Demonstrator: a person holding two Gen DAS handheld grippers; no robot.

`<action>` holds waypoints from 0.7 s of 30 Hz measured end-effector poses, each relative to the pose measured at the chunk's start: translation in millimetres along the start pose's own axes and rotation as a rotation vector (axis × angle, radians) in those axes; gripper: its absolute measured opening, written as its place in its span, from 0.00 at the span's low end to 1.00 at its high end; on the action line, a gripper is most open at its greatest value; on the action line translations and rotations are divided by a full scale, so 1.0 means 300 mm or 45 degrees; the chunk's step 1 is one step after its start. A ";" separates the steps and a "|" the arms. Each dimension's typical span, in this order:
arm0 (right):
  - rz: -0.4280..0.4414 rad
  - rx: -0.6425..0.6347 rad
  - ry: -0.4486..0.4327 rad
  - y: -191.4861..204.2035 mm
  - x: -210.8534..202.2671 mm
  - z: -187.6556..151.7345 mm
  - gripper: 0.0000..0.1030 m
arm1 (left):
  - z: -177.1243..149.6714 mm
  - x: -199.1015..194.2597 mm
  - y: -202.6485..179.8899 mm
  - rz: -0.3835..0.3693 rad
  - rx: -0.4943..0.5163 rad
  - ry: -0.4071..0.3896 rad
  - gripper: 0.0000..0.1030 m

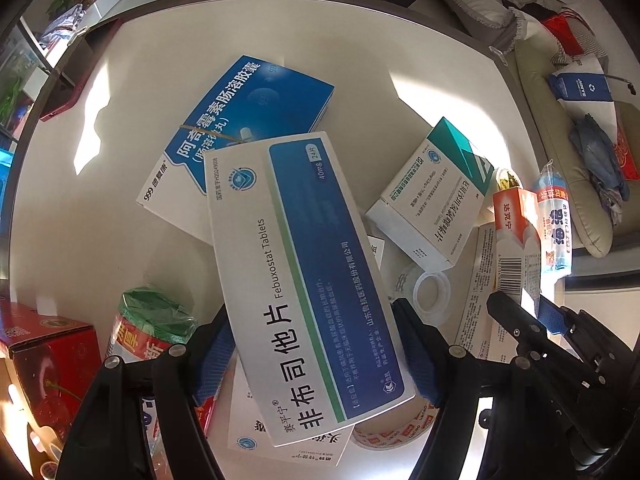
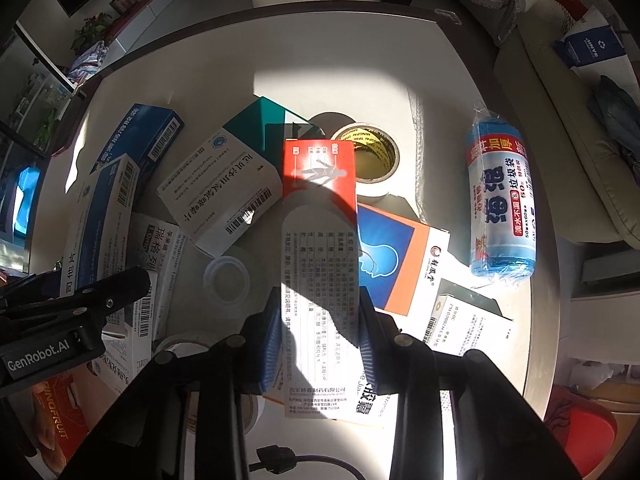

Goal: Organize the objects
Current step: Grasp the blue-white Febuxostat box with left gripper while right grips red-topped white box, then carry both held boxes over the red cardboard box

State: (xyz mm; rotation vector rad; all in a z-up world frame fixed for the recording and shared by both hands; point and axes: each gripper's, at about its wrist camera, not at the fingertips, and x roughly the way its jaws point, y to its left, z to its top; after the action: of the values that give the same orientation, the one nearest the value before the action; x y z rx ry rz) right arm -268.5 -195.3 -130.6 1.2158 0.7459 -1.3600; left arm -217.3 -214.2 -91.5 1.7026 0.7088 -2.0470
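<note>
Around the red box (image 2: 320, 216), teal carton (image 2: 224, 184), tape roll (image 2: 370, 156), bag roll (image 2: 500, 204)

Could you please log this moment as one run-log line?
left gripper: shut on Febuxostat box | right gripper: shut on red-and-white box | table: cluttered
</note>
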 end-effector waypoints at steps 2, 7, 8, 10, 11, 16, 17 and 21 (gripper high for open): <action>-0.006 -0.007 -0.004 0.006 0.000 0.000 0.32 | 0.001 -0.001 0.008 -0.002 -0.010 0.018 0.78; 0.012 -0.017 0.005 0.020 0.001 -0.006 0.32 | -0.009 -0.038 -0.003 0.023 0.026 -0.013 0.77; 0.011 -0.019 0.004 0.021 0.000 -0.007 0.32 | -0.007 -0.044 -0.004 0.024 0.032 -0.022 0.77; 0.011 -0.020 0.000 0.022 -0.002 -0.009 0.32 | -0.007 -0.056 -0.002 0.017 0.031 -0.032 0.77; 0.011 -0.021 -0.001 0.022 -0.002 -0.011 0.32 | -0.002 -0.057 -0.002 0.024 0.022 -0.038 0.77; 0.001 -0.036 -0.008 0.025 -0.003 -0.018 0.32 | 0.003 -0.050 0.013 0.019 0.004 -0.050 0.67; -0.003 -0.038 -0.010 0.026 -0.001 -0.015 0.32 | 0.000 -0.051 0.010 0.029 0.019 -0.053 0.67; -0.016 -0.028 -0.020 0.029 -0.005 -0.013 0.32 | 0.016 -0.025 -0.047 0.040 0.064 -0.059 0.65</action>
State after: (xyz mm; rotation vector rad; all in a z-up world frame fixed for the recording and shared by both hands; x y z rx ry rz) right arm -259.5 -192.8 -128.6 1.1843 0.7567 -1.3668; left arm -227.9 -206.0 -81.4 1.6773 0.6169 -2.0916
